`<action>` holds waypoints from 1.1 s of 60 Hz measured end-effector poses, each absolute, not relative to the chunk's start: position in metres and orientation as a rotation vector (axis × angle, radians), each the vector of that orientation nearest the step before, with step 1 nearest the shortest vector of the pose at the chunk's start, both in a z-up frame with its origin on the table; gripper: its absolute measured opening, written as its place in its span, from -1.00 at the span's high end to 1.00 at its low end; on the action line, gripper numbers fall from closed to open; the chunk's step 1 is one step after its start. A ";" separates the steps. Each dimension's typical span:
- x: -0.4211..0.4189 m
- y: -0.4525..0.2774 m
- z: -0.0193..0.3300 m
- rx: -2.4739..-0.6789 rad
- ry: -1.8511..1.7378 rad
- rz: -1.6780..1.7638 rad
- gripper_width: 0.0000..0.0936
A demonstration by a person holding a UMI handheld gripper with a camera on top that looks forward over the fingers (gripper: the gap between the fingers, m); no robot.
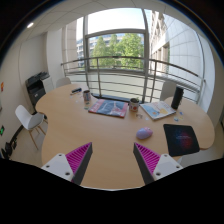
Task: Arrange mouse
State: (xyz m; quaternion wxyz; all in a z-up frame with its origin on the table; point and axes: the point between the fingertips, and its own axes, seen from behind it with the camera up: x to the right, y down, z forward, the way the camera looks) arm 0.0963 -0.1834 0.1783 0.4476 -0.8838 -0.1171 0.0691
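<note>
The gripper (112, 160) hangs over a round wooden table (90, 135) with its two fingers spread apart and nothing between them; one pale purple mouse (144, 133) lies on the wood ahead of the fingers, just beside one dark mouse mat (183, 138). Further back sit two books, one (108, 107) nearer the middle and one (157, 110) beyond the mouse; one mug (133, 104) stands between them; one white chair (30, 121) stands beside the table.
</note>
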 end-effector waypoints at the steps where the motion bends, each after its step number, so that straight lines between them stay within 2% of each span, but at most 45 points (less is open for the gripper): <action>1: 0.104 -0.179 0.186 -2.198 -0.285 0.157 -0.80; 10: 0.130 -0.181 0.164 -2.245 -0.195 0.073 -0.82; 21: 0.167 -0.166 0.103 -2.277 -0.100 0.012 -0.82; 30: 0.184 -0.103 0.071 -2.207 -0.115 -0.007 -0.82; 39: 0.195 -0.038 0.024 -2.223 -0.065 0.017 -0.82; 40: 0.198 -0.028 0.028 -2.227 -0.060 0.019 -0.82; 47: 0.202 0.012 -0.001 -2.241 -0.018 0.046 -0.80; 66: 0.199 0.086 -0.009 -2.253 0.032 0.065 -0.75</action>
